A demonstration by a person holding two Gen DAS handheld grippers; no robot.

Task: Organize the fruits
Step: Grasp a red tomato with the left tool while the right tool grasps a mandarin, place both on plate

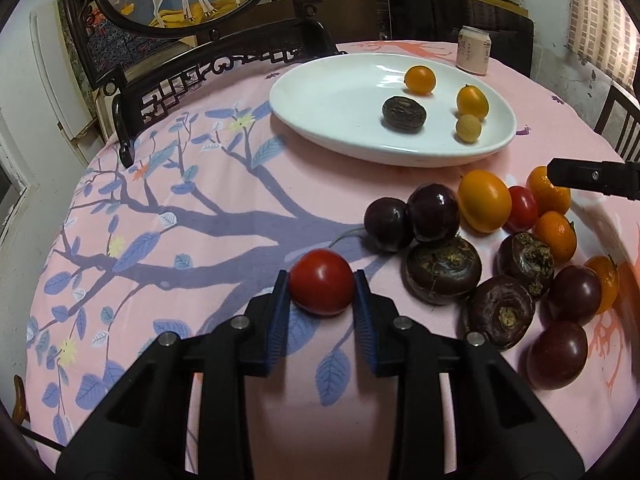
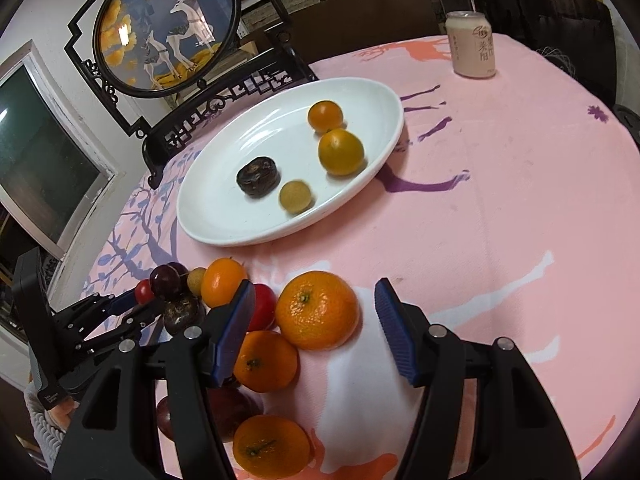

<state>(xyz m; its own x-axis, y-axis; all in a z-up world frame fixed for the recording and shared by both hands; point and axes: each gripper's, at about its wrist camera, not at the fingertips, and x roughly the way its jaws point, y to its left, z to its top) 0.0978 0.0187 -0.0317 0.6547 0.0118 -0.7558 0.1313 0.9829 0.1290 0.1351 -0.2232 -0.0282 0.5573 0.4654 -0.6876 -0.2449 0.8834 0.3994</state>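
Fruits: a red tomato [image 1: 322, 287] sits clamped in the left gripper [image 1: 321, 289], low over the pink tablecloth [image 1: 224, 168].

Smooth, light and soft-skinned, it wants a gentle squeeze across its widest part, as the pads now have it. The right gripper [image 2: 316, 312] stands apart around a mandarin [image 2: 317, 310], seemingly not yet pressing; its rind should grip well. Beyond the loose pile, the white plate [image 1: 320, 92] holds four small fruits.
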